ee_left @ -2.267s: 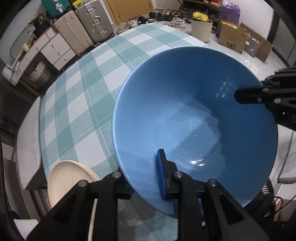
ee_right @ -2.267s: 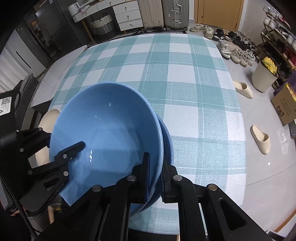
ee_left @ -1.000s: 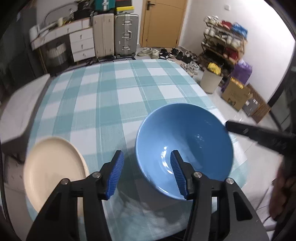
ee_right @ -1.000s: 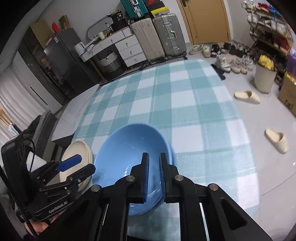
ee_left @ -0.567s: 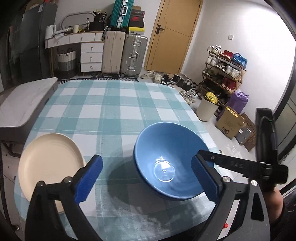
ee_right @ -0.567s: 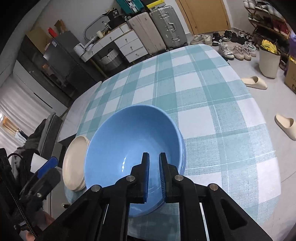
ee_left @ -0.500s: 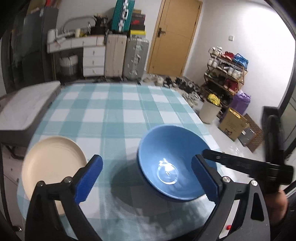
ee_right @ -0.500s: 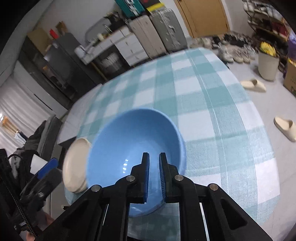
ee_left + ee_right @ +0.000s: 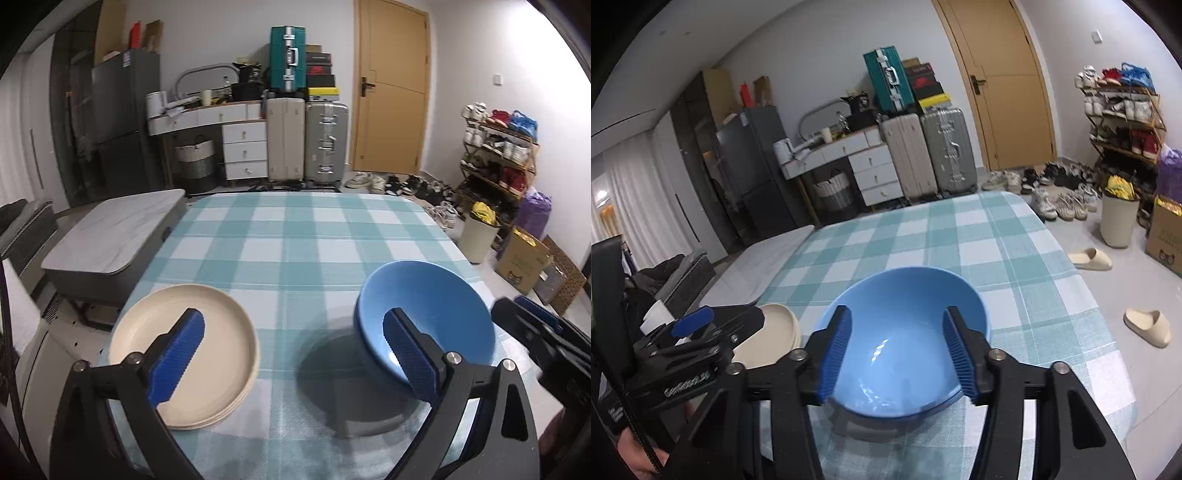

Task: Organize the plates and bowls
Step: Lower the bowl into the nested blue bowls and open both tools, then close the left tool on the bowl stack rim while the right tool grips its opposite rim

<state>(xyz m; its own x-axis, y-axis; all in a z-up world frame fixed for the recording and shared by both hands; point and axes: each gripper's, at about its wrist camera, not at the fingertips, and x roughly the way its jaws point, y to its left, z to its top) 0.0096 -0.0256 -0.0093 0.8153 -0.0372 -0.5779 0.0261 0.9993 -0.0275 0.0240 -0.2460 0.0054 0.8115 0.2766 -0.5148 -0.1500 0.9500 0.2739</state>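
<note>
Stacked blue bowls [image 9: 432, 314] stand on the checked tablecloth near its front right; they also show in the right wrist view [image 9: 905, 332]. A stack of cream plates [image 9: 207, 332] lies at the front left, and also shows in the right wrist view [image 9: 775, 332]. My left gripper [image 9: 291, 354] is open and empty, raised above the cloth between plates and bowls. My right gripper [image 9: 897, 350] is open and empty, held back above the near side of the bowls.
The teal checked table [image 9: 303, 236] stretches away behind the dishes. A grey low table [image 9: 114, 236] stands at its left. Suitcases [image 9: 306, 144], drawers, a shoe rack [image 9: 498, 147], a bin [image 9: 1117, 218] and slippers [image 9: 1148, 325] stand around the room.
Both grippers let go of the blue bowls, opened and drew back and up. The bowls now rest stacked on the cloth.
</note>
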